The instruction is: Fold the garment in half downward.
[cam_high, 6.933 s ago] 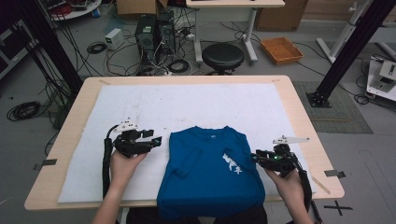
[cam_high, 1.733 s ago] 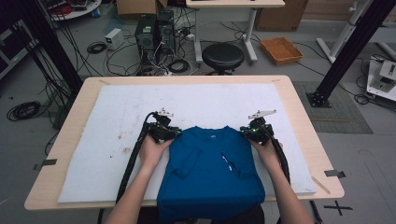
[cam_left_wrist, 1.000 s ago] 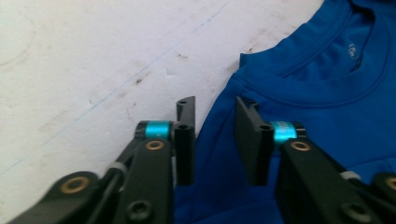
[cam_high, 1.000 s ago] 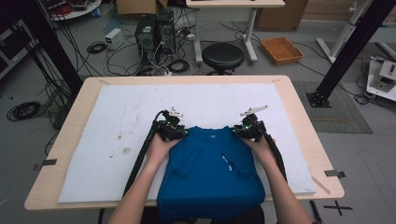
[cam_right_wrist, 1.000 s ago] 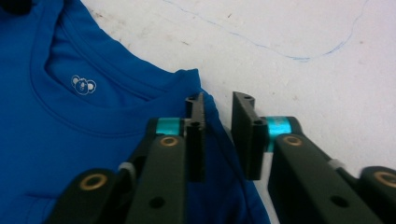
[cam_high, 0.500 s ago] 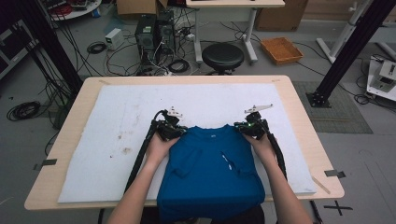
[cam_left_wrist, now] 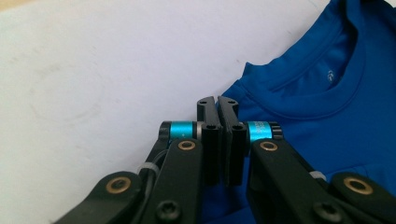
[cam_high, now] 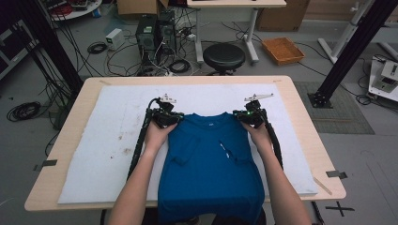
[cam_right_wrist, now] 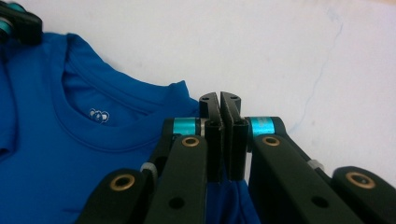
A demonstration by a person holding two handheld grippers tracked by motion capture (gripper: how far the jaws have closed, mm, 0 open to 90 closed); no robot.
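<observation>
High view dim and soft, floor darkest toward the corners (slight barrel curve at edges). Gripper views brighter and even; white mat (cam_left_wrist: 93,70) nearly washed out, near linkages slightly blurred.

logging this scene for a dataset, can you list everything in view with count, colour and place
t-shirt: 1, blue, flat on the near middle of the table, sleeves folded in, hem hanging over the near edge
white pad: 1, white with some stains, covers most of the table top
table: 1, light wood, centre of the high view
stool: 1, black, on the floor beyond the table
computer towers: 2, black, on the floor beyond the table, among cables
tray: 1, orange-brown, on the floor at the far right
left claw: 1, black with teal rollers, jaws together at the shirt's left shoulder
right claw: 1, black with teal rollers, jaws together at the shirt's right shoulder, blue cloth between them
forearms: 2, come in from the near edge
</observation>
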